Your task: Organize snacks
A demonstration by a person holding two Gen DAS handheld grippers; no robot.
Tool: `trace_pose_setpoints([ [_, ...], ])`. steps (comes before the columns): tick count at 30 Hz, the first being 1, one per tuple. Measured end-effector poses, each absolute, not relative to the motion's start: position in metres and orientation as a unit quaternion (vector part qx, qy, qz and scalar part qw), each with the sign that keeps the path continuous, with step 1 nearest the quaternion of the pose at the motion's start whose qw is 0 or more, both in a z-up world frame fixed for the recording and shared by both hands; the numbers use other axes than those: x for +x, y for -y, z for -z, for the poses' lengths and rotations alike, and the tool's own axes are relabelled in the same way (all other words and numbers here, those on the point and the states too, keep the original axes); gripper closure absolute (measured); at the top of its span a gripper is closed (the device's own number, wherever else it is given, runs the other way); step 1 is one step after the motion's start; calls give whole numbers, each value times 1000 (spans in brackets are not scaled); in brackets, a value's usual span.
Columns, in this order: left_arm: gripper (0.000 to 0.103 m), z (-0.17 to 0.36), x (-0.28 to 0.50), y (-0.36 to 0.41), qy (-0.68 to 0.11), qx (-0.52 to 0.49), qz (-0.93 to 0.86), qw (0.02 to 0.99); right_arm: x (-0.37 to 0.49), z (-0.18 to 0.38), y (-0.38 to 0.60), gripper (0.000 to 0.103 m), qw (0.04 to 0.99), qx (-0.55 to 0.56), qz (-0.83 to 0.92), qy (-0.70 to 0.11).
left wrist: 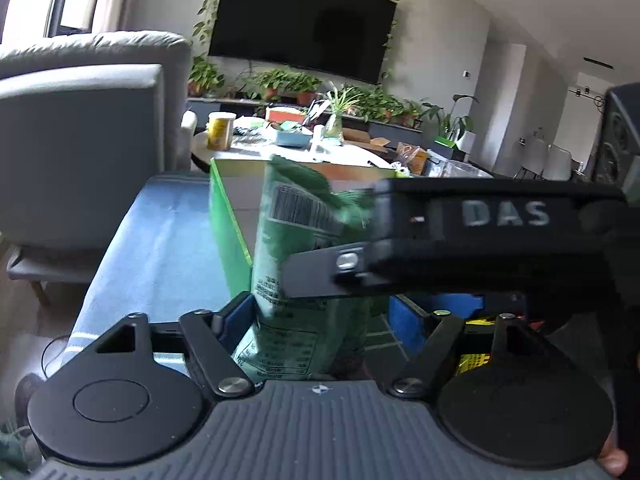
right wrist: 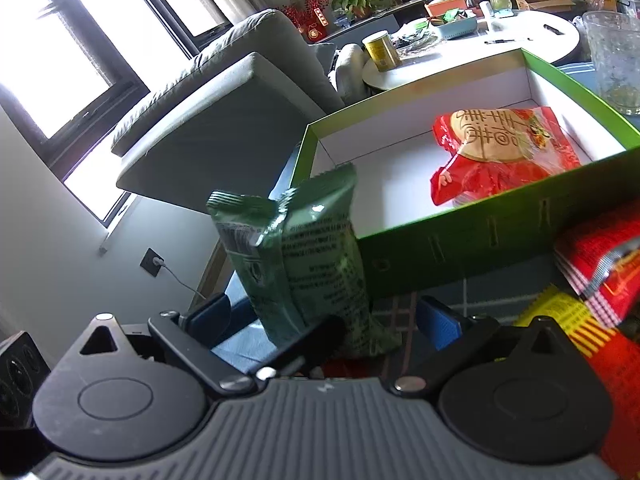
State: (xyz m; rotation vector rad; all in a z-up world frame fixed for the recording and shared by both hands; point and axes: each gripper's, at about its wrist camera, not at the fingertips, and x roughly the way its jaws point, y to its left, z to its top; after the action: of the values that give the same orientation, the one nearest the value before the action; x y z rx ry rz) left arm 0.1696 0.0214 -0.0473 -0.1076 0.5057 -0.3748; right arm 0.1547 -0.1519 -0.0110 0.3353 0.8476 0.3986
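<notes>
In the lower centre of the left wrist view, the green snack packet (left wrist: 296, 264) stood upright between the spread jaws of the left gripper (left wrist: 320, 320), its lower end between the blue pads (left wrist: 404, 320), neither pad clearly pressing it. The right gripper (left wrist: 480, 240) crossed the frame from the right, stamped "DAS". In the right wrist view the same packet (right wrist: 304, 264) rose between the wide-apart jaws of that gripper (right wrist: 324, 316), with a barcode and small print too fine to read. Behind it, upper right, the green box (right wrist: 500, 236) held a red packet (right wrist: 504, 156) bearing large gold characters. More red and yellow packets (right wrist: 592, 288) lay on the worktop at right
</notes>
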Motion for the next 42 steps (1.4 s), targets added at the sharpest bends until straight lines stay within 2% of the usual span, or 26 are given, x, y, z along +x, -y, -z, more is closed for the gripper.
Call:
trace_pose_setpoints([
  [1,47,46,169,-20,-248,-51,192,948,155,11,151,23,879,160,-196,-405],
  [3,49,44,167,-18,-253,-50,198,946,155,11,149,23,880,153,-205,-401],
  [10,49,16,139,-12,-200,-21,198,959,140,-8,152,24,888,142,-225,-374],
  [22,47,-31,69,-2,-119,21,206,971,79,-74,162,24,908,131,-262,-300],
  [26,47,-20,53,-12,-132,35,181,974,82,-66,158,24,894,142,-291,-309],
  [35,46,32,38,-29,-236,8,171,957,89,1,129,24,836,169,-311,-419],
  [42,45,29,31,-23,-214,21,191,958,84,7,148,23,857,136,-266,-420],
])
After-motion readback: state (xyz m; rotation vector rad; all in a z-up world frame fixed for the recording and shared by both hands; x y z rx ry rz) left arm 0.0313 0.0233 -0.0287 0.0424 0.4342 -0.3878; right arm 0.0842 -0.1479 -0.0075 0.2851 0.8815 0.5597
